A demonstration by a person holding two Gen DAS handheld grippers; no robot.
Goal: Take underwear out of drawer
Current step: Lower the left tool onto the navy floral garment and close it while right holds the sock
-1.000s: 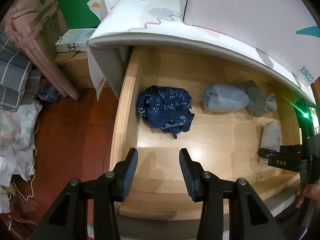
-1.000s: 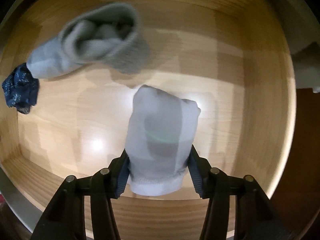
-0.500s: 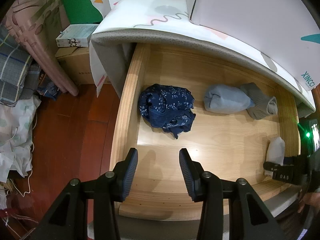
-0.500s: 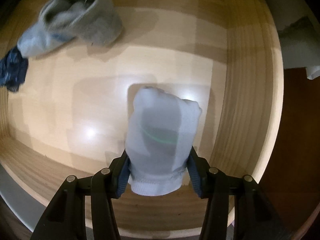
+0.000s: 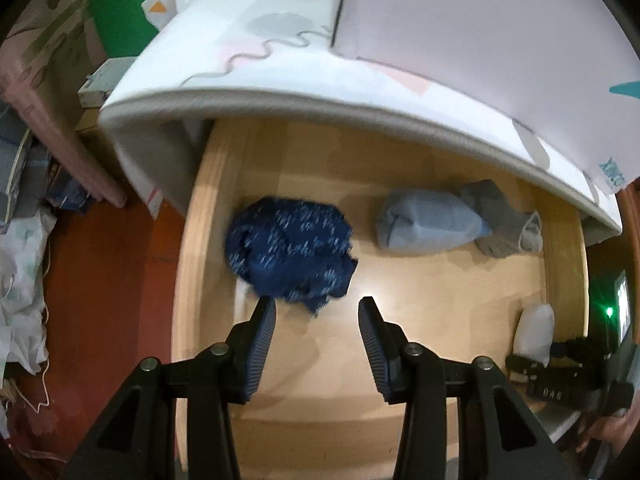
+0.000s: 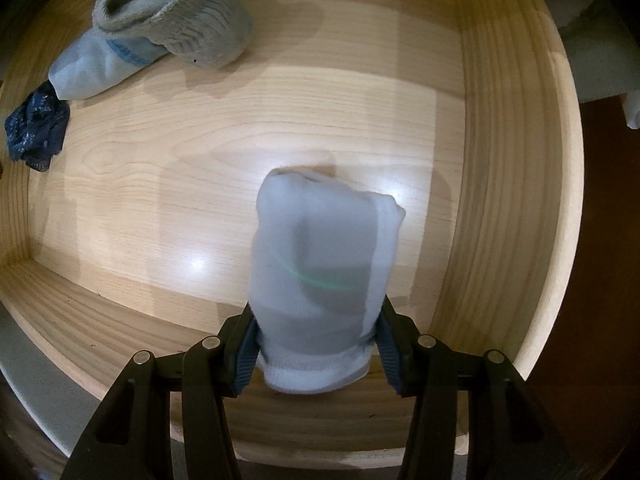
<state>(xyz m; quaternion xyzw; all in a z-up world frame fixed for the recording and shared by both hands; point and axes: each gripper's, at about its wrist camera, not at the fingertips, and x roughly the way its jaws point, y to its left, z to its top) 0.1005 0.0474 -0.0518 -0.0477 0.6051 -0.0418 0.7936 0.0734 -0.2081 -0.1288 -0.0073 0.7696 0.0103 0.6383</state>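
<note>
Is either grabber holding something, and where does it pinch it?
The right gripper pinches the pale rolled sock by its cuff end. The left gripper holds nothing; its jaws are open above the dark blue garment.

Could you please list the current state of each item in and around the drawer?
Light wooden drawer: pulled open.
Dark blue patterned underwear: crumpled, ungripped.
Pale blue rolled bundle: lying beside grey ribbed sock.
White rolled sock: gripped.
Left hand-held gripper: open, empty.
Right hand-held gripper: shut on white sock.
</note>
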